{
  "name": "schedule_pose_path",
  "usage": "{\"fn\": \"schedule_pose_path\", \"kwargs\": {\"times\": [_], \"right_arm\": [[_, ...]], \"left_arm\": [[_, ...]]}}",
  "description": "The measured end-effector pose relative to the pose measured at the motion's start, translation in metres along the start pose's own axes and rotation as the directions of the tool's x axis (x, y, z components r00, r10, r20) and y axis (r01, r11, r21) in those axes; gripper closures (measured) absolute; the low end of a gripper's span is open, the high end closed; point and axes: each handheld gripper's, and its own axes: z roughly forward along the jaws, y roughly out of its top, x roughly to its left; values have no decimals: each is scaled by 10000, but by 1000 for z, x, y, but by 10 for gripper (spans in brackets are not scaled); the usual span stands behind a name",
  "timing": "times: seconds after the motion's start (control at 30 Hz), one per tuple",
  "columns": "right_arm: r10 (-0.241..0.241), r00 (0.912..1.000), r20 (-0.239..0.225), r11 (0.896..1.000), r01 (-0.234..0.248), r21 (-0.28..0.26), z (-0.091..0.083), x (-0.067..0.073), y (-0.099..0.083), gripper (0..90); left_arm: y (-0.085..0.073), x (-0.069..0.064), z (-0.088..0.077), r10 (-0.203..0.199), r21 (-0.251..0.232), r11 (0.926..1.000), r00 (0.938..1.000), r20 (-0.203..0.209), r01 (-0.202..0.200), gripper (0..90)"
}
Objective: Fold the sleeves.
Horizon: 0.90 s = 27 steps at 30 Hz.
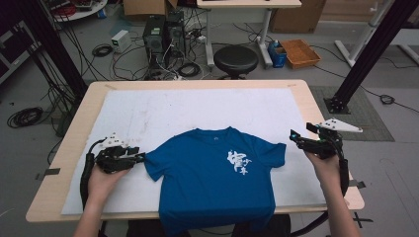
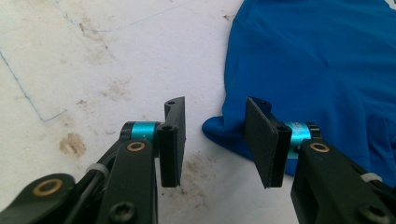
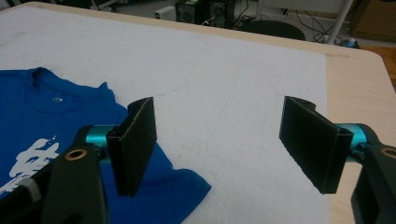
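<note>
A blue T-shirt [image 1: 212, 173] with a white print lies flat, front up, on the white mat [image 1: 197, 106]; its hem hangs over the table's near edge. My left gripper [image 1: 141, 158] is low at the shirt's left sleeve. In the left gripper view the sleeve's edge [image 2: 224, 130] lies between the jaws of the left gripper [image 2: 215, 122], which stand partly apart and do not press on the cloth. My right gripper [image 1: 295, 138] is just right of the right sleeve [image 1: 274, 153]. The right gripper [image 3: 219, 126] is wide open with bare mat between its jaws, and the sleeve [image 3: 173, 186] lies under its left jaw.
The mat covers most of the wooden table [image 1: 316, 106]. Behind the table are a black stool [image 1: 235, 59], computer cases [image 1: 160, 34], loose cables and an orange crate [image 1: 300, 53]. Black frame posts [image 1: 363, 59] stand at both sides.
</note>
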Motion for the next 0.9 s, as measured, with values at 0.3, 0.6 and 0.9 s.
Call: {"fn": "schedule_pose_path", "kwargs": {"times": [0.3, 0.6, 0.9], "right_arm": [[-37, 10000, 22, 10000, 37, 4, 0, 1, 0, 274], [-61, 10000, 50, 10000, 62, -57, -1, 0, 0, 276], [-86, 9999, 59, 9999, 87, -84, -2, 1, 1, 276]], "left_arm": [[3, -3, 5, 17, 279, 9996, 10000, 22, -18, 718], [14, -8, 2, -899, 413, 9951, 9959, 9, 898, 866], [40, -28, -2, -1403, 209, 9900, 9884, 584, 1393, 873]]}}
